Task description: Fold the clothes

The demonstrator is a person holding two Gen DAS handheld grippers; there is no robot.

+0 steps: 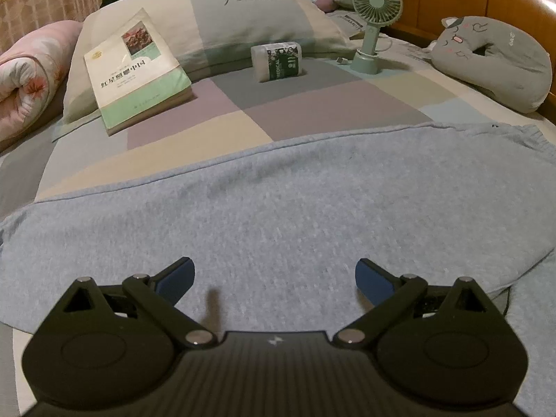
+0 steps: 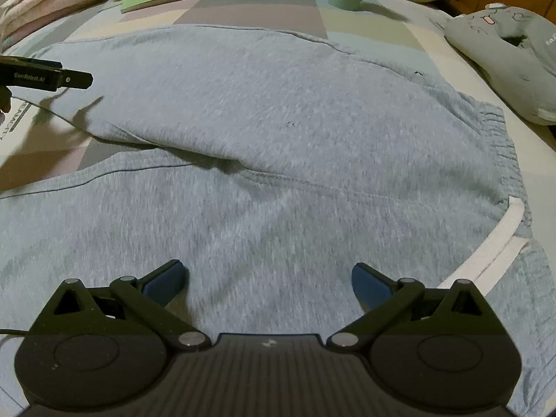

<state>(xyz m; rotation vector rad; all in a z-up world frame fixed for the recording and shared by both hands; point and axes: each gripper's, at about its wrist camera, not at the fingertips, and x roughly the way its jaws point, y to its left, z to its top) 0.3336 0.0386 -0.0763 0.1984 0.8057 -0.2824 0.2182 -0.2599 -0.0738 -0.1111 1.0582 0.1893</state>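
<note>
Lying flat beneath both tongs — left tongs [image 1: 274, 278], right tongs [image 2: 271, 278] — grey trousers [image 2: 278, 132]; each spread wide, gripping nothing.

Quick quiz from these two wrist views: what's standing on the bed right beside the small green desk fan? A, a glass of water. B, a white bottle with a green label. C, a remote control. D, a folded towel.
B: a white bottle with a green label stands just left of the fan on the patchwork bedsheet.

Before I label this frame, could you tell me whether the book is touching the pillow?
Touching: in the left wrist view the book leans against the pillow.
</note>
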